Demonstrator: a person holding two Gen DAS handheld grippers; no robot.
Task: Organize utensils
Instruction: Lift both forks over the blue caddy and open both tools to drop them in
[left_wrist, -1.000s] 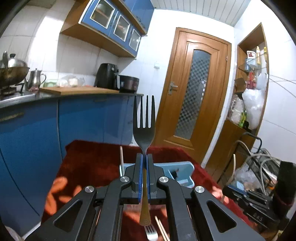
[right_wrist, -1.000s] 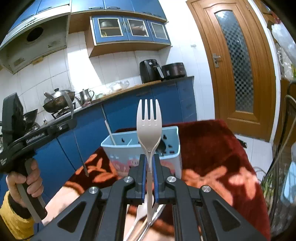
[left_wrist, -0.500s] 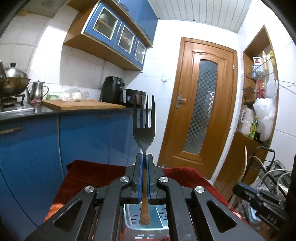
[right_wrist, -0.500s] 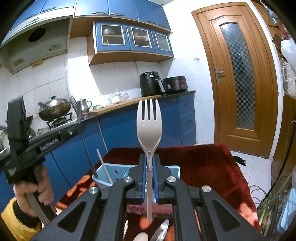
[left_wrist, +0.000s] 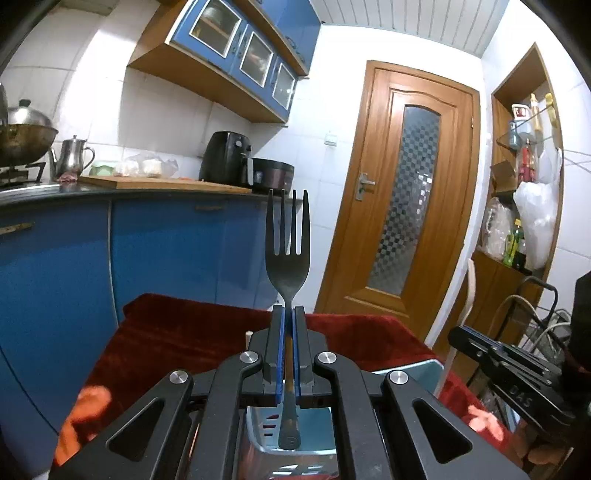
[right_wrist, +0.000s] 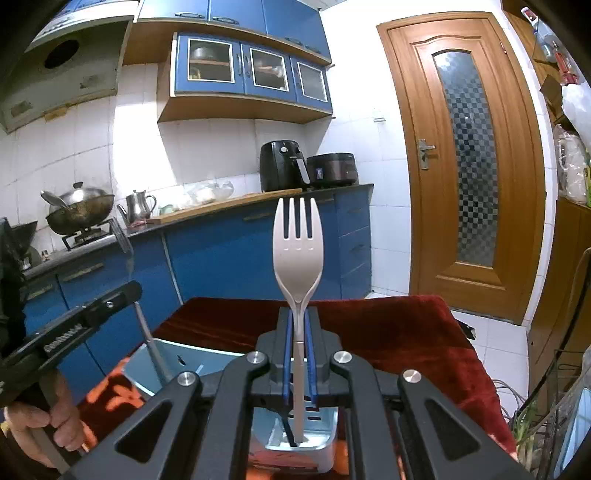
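Left gripper (left_wrist: 288, 325): fingers clamped on black fork (left_wrist: 287, 254), upright
Right gripper (right_wrist: 299, 326): fingers clamped on white fork (right_wrist: 298, 251)
Bin (right_wrist: 192, 360): apparently right below both

Right gripper (right_wrist: 298, 332) clamps a white fork (right_wrist: 298, 251) upright, tines at twelve o'clock, above a light-blue utensil holder (right_wrist: 207, 360). Left gripper (right_wrist: 122, 299) enters at nine o'clock.

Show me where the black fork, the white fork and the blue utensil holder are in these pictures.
black fork (left_wrist: 287, 266): left wrist view, on the head just below the tines.
white fork (right_wrist: 298, 264): right wrist view, on the middle of the head.
blue utensil holder (right_wrist: 173, 349): right wrist view, on its far rim.
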